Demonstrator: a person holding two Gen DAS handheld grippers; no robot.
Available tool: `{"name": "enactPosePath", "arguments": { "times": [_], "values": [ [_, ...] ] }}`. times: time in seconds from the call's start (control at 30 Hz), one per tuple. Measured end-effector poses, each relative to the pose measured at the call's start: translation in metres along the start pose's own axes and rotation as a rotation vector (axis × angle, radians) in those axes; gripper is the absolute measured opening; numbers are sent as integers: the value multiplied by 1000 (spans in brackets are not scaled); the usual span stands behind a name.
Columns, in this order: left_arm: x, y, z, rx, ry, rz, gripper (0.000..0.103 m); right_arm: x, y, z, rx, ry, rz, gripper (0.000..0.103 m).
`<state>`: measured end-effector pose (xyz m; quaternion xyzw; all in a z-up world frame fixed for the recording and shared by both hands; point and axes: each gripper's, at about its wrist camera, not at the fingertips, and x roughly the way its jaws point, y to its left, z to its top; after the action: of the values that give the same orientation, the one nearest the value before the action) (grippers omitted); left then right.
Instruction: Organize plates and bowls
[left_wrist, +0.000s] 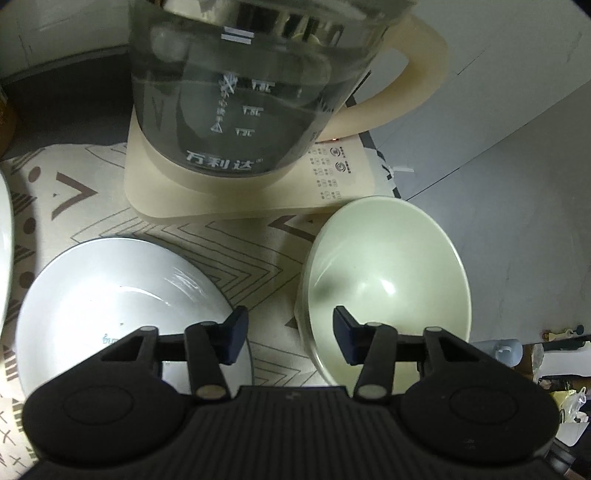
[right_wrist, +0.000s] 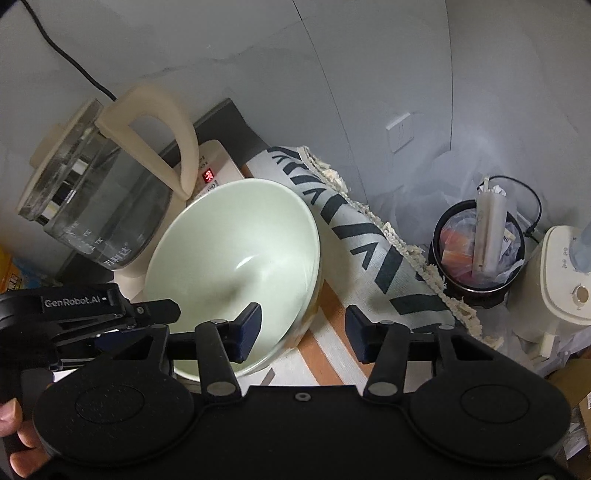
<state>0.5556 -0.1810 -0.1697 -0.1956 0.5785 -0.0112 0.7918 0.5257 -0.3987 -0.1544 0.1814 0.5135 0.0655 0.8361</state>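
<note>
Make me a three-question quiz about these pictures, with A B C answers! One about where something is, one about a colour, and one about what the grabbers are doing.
1. Where is the glass kettle?
A. behind the two dishes, on its cream base
B. inside the bowl
C. on the floor

2. What colour is the bowl beside the white plate?
A. red
B. pale green
C. black

3. How are the jaws of the left gripper and the right gripper?
A. both clamped shut on the kettle handle
B. both lifting a plate
C. both apart, each straddling an edge of the bowl's rim

Answers:
1 A, the kettle stands on its base past the plate and bowl.
2 B, the inside of the bowl looks light green in both views.
3 C, a gap shows between each pair of pads, with the rim in it.
</note>
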Motion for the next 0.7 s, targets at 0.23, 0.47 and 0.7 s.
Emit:
{"name": "enactPosePath", "arguments": {
  "times": [0.23,0.47,0.7],
  "values": [
    [20,3,2,-26,32,11,28,19,1,4,14,35,-9,30],
    [19,-4,1,0,37,1,10,21,7,2,-15,30,-17,19],
    [0,-3,-1,31,7,-22,10,7,12,-3,-17,10,-16,19]
  ]
}}
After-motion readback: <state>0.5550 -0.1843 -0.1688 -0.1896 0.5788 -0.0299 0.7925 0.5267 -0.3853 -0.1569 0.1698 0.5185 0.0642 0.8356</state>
